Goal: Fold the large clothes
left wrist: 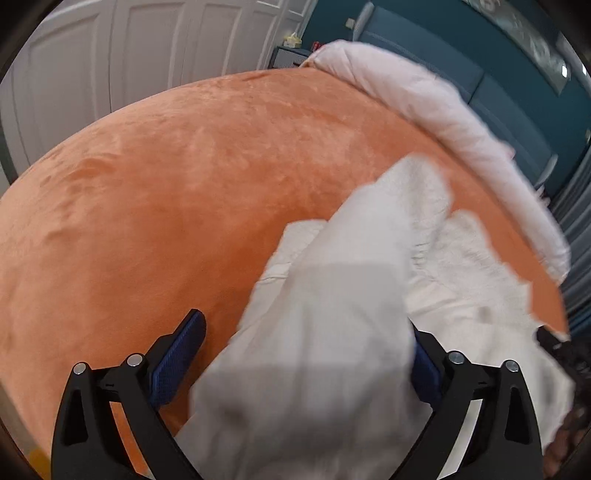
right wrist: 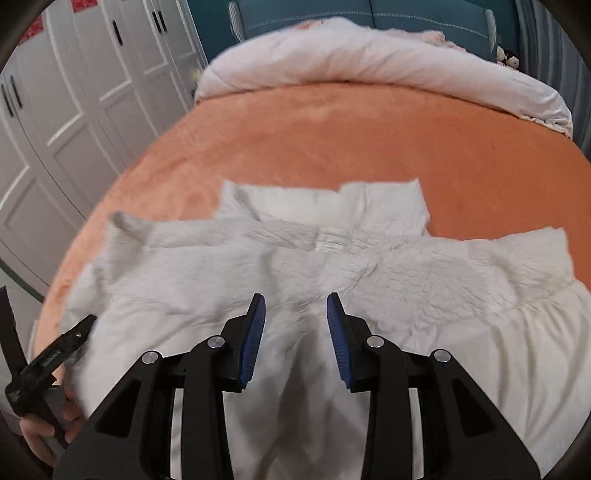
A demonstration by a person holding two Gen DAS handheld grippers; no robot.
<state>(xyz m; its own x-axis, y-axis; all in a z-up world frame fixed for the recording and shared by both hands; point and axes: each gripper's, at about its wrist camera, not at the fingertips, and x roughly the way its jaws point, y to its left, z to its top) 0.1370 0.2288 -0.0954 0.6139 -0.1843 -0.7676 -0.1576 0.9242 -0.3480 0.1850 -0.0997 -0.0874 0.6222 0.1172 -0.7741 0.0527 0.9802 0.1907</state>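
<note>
A large white fleecy garment (right wrist: 369,266) lies spread on the orange bed cover (right wrist: 332,140), collar toward the far side, sleeves out to both sides. My right gripper (right wrist: 295,310) is open and empty, hovering over the garment's middle. My left gripper (left wrist: 306,343) has its jaws wide apart, and a fold of the white garment (left wrist: 332,314) drapes between and over them, hiding the right pad. In the right wrist view the left gripper (right wrist: 74,336) sits at the garment's left edge.
A rolled white and pink duvet (right wrist: 369,62) lies across the head of the bed. White wardrobe doors (right wrist: 74,110) stand to the left. A teal headboard (right wrist: 369,14) is behind. A small bedside cabinet (left wrist: 291,57) stands by the wall.
</note>
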